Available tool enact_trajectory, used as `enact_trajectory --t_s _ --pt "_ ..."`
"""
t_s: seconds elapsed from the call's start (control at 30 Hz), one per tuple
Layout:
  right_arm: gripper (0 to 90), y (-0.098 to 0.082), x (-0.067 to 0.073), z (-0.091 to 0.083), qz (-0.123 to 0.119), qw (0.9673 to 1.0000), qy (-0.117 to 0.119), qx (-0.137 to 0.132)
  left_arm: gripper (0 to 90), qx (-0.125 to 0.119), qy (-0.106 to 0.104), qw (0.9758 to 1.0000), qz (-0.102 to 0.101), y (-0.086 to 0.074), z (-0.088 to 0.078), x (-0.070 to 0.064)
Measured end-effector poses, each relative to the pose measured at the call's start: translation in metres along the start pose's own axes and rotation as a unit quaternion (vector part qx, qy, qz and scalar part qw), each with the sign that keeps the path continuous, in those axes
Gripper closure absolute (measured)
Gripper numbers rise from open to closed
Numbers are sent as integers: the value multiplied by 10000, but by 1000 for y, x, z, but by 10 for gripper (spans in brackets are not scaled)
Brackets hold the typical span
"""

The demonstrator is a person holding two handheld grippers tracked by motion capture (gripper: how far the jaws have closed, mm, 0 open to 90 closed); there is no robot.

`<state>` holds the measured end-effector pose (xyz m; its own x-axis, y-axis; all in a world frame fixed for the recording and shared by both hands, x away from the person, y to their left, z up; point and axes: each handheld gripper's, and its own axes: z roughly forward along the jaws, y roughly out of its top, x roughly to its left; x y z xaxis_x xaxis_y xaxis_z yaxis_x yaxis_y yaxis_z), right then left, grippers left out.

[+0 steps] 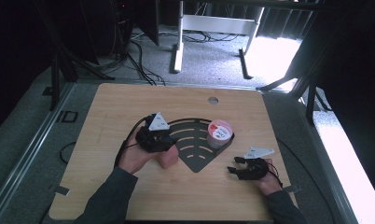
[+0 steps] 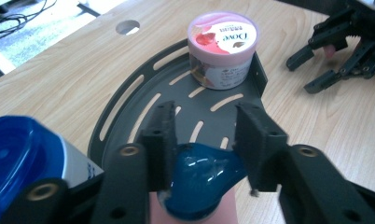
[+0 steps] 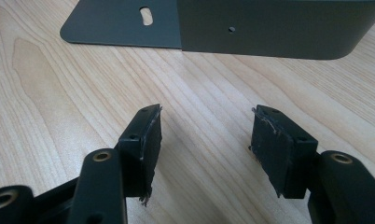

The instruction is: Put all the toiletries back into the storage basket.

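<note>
A pink bottle (image 1: 168,159) with a glossy blue cap (image 2: 204,177) stands at the left edge of the dark fan-shaped slotted tray (image 1: 195,161). My left gripper (image 1: 164,140) is over it. In the left gripper view the cap fills the gap between the pads of my left gripper (image 2: 204,116), which is shut on it. A pink-lidded Dove tub (image 1: 219,133) sits in the tray's right corner (image 2: 222,46), against the raised wall. My right gripper (image 1: 234,164) rests low over bare wood right of the tray, open with nothing between its pads (image 3: 204,126).
A white container with a blue lid (image 2: 22,154) sits close beside the left jaw. The tray's raised wall (image 3: 269,28) is just ahead of the right gripper. The tabletop has a round cable hole (image 1: 213,100) near the far edge. Desk legs and cables lie on the floor beyond.
</note>
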<state>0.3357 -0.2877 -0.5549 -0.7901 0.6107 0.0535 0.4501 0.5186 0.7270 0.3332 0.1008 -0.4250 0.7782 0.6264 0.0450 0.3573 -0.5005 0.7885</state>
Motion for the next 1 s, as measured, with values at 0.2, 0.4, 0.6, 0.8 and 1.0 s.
enact_trajectory --t_s 0.2,0.4,0.6,0.8,1.0 --pt "416 0 0 0 -3 10000 21 -2 365 61 59 10000 -46 -5 3 -2" --pt "412 0 -1 0 8 10000 44 -22 310 135 28 9998 -143 -12 11 0" --pt "410 -1 -1 0 -1 10000 61 -27 321 196 2 9996 -215 -20 18 2" --pt "397 -1 -1 0 2 9999 98 -20 357 203 -7 9995 -234 -25 24 1" --pt "396 -1 -1 0 -3 9999 99 -16 399 209 58 9995 -226 -27 29 0"
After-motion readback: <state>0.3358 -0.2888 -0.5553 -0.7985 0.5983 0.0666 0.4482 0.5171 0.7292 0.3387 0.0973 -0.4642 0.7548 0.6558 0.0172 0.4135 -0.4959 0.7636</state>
